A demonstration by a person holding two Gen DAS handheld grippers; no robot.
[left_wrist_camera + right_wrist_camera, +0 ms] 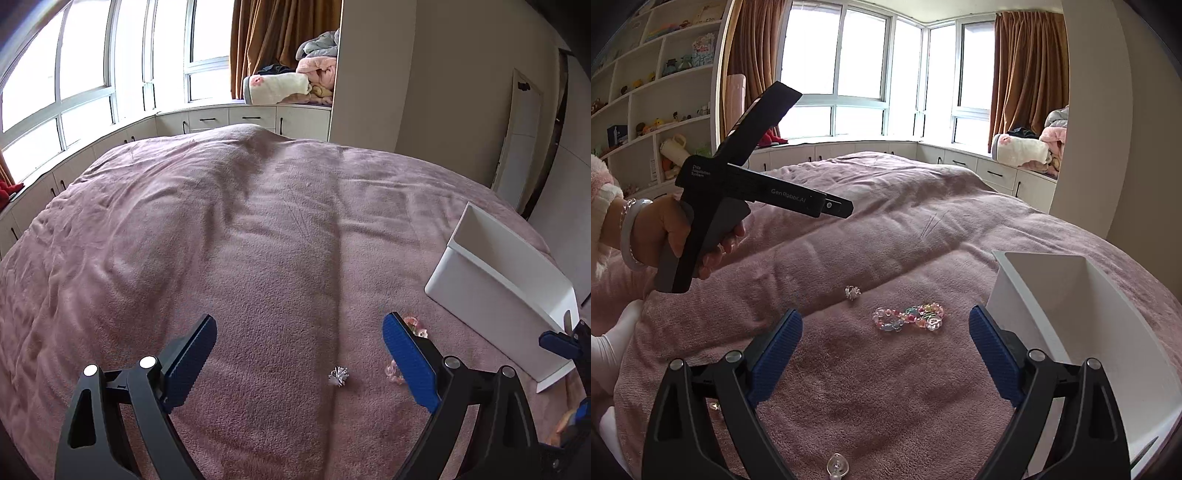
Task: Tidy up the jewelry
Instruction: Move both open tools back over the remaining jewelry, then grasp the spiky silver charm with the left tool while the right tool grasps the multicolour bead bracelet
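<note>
Bead bracelet (909, 317) ahead of spread right claw (886, 332)

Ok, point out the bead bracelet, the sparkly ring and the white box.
bead bracelet (909, 317), right wrist view, middle beads.
sparkly ring (852, 292), right wrist view, its top.
white box (491, 295), left wrist view, outer wall.

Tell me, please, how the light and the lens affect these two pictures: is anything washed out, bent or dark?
Left wrist view: the windows are blown out white, the bed bulges from fisheye distortion, and a dark shadow band runs down the blanket. Right wrist view: the windows glare too, corners are vignetted black, yet the beaded bracelet stays sharp.
</note>
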